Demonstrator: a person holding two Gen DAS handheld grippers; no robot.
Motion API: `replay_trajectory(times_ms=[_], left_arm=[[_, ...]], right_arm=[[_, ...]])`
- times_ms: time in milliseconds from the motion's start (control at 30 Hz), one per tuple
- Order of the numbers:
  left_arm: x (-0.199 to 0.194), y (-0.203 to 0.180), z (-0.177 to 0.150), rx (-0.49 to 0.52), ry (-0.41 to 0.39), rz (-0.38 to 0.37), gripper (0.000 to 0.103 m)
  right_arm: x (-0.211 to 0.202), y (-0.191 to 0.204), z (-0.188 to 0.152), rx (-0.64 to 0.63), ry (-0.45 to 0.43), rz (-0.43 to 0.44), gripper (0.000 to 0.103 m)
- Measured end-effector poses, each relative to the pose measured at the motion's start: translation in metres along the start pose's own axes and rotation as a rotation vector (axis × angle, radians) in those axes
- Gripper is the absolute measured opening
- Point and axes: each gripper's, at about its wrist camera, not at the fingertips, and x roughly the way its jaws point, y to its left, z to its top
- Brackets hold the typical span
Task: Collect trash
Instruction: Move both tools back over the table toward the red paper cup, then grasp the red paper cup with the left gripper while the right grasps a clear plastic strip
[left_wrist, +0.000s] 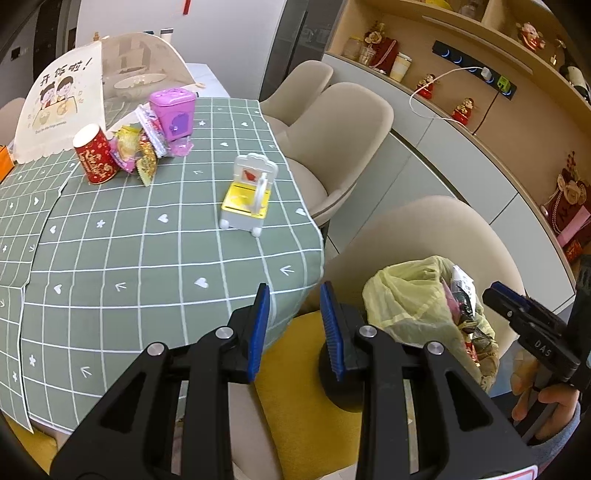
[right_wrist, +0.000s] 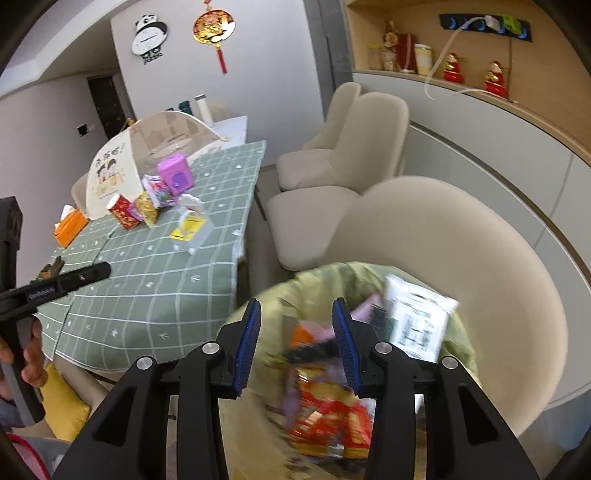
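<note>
The right gripper (right_wrist: 295, 343) is hovering over the yellow trash bag (left_wrist: 410, 299), fingers spread and gripping nothing. The bag is sitting on a chair (right_wrist: 461, 236) beside the table (left_wrist: 147, 258), wrappers filling it. The left gripper (left_wrist: 295, 328) is hanging released near the bag. More wrappers (left_wrist: 142, 147) are lying on the table, well apart from the bag.
</note>
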Motion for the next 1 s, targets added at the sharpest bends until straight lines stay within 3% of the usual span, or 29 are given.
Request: replay_trajectory(times_ms=[167, 233, 367, 767, 1000], left_arm=[[0.003, 0.031, 0.006, -0.031, -0.004, 0.021, 0.027], [0.004, 0.049, 0.01, -0.056, -0.003, 0.034, 0.027], [0.004, 0.09, 0.021, -0.099, -0.011, 0.06, 0.027], [-0.005, 0.244, 0.09, -0.092, -0.103, 0.05, 0.027], [0.011, 0.311, 0.14, -0.066, -0.072, -0.05, 0.034]], right_arm=[[0.013, 0.032, 0.019, -0.018, -0.035, 0.05, 0.039], [0.023, 0.047, 0.028, -0.025, -0.057, 0.068, 0.047], [0.046, 0.079, 0.044, -0.067, -0.077, 0.103, 0.052], [0.166, 0.222, 0.102, -0.194, 0.072, 0.2, 0.052], [0.236, 0.29, 0.137, -0.263, 0.084, 0.167, 0.052]])
